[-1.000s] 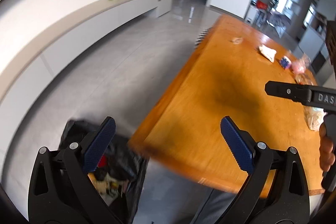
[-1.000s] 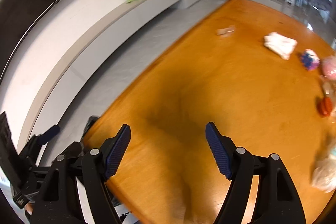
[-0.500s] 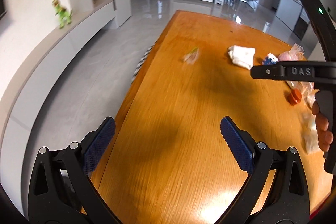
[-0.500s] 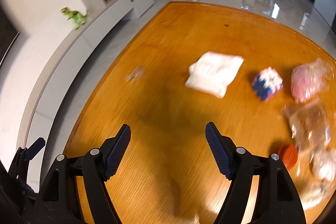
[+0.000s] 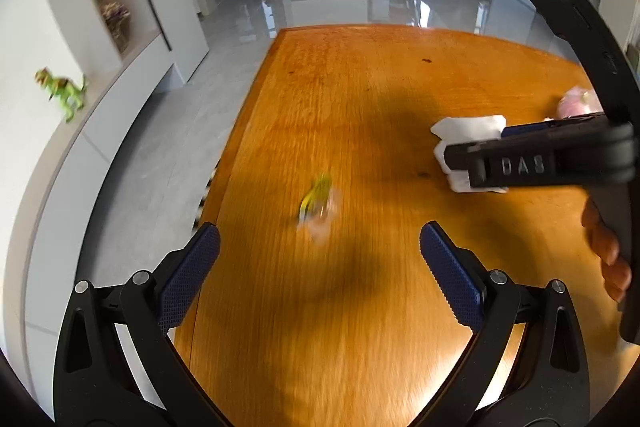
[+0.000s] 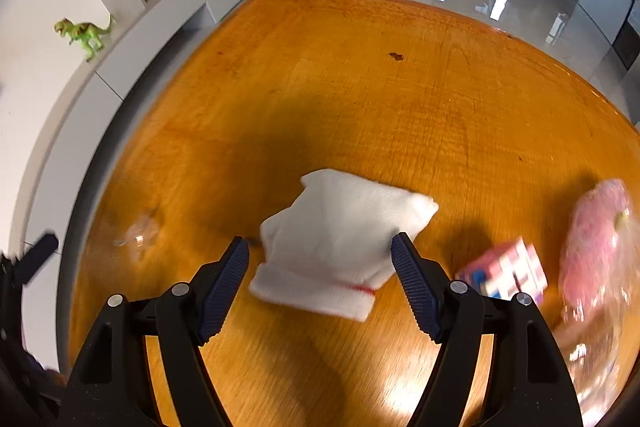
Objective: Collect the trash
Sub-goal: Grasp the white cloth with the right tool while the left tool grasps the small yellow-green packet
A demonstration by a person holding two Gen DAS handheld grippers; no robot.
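My left gripper (image 5: 320,267) hangs open and empty over the orange wooden table (image 5: 360,87). A small clear wrapper with a yellow-green strip (image 5: 318,203) lies just beyond its fingertips, blurred. My right gripper (image 6: 320,283) is also open, above a folded white cloth with a red stitch (image 6: 340,239). The cloth shows between its pads, which do not press on it. The left view shows that cloth (image 5: 468,131) partly hidden behind the right gripper's black body (image 5: 540,163). In the right view the wrapper (image 6: 140,231) lies left of the cloth.
A coloured puzzle cube (image 6: 508,271), a pink bagged item (image 6: 600,235) and clear plastic bags (image 6: 588,347) lie at the table's right. A green toy dinosaur (image 6: 84,33) stands on the wall ledge. The table's left edge (image 5: 224,167) drops to grey floor.
Both grippers have swung from the table's near corner along the table. The black bin bag has left view. The wrapper and white cloth are now much closer. Both stay open.
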